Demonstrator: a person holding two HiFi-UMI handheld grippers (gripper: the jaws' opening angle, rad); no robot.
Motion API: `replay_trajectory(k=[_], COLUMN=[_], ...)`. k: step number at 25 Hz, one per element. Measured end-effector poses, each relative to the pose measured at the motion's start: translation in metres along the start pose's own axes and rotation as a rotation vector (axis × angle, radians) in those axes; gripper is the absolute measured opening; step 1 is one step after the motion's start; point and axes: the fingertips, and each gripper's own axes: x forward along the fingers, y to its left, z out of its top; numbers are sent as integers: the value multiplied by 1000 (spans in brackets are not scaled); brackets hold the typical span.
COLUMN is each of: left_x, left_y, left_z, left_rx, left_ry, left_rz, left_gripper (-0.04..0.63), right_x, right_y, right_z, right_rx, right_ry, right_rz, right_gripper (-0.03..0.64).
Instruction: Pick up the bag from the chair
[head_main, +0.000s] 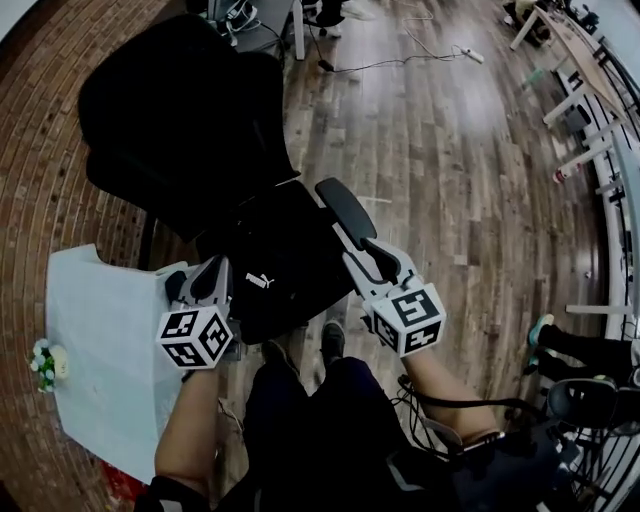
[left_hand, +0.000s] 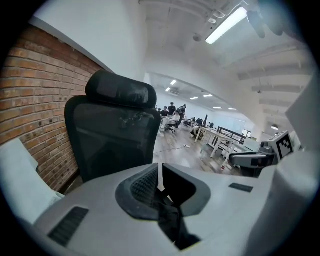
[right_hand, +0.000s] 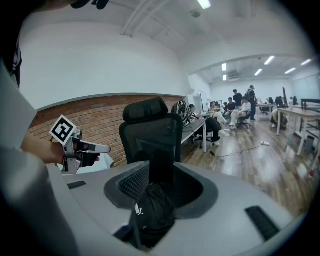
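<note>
A black bag (head_main: 272, 272) with a small white logo hangs in front of the seat of a black office chair (head_main: 170, 110). My left gripper (head_main: 220, 268) is at the bag's left side. In the left gripper view its jaws (left_hand: 159, 177) are nearly together with black bag fabric (left_hand: 172, 220) pinched between them. My right gripper (head_main: 362, 258) is at the bag's right side. In the right gripper view it (right_hand: 161, 175) is shut on an upright black strap, and the bag (right_hand: 152, 212) hangs below. The chair back (right_hand: 150, 130) stands just behind.
A white table (head_main: 100, 350) with a small bunch of flowers (head_main: 45, 362) stands at the left beside the brick wall (head_main: 60, 190). The chair's armrest (head_main: 345, 210) is close to my right gripper. Wooden floor (head_main: 450, 150) with a cable runs right; desks (head_main: 580, 60) and people (right_hand: 240, 107) are farther off.
</note>
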Motion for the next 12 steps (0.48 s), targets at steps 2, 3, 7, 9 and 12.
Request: replay_trajectory(k=[2,3,7,9,12], left_x=[13,19,41,55,78], left_y=[10,14,33,48,68], left_z=[-9,-15,-40,-57,-85], left_rx=[-2,0,0,-10,-47], left_ry=[16,28,102,139,212], left_rz=[18,20,-10,-13,-29], left_gripper=[14,23,137,141,172], right_x=[11,16,39,52,74], right_y=[-3,-3,2,5,14], right_z=[-12,-20,-62,-87,-124], right_rx=[17,23,45,80,115], right_ry=[14,23,97,146,223], right_rz=[7,10,7,7,25], right_gripper=[161,161,166,184,193])
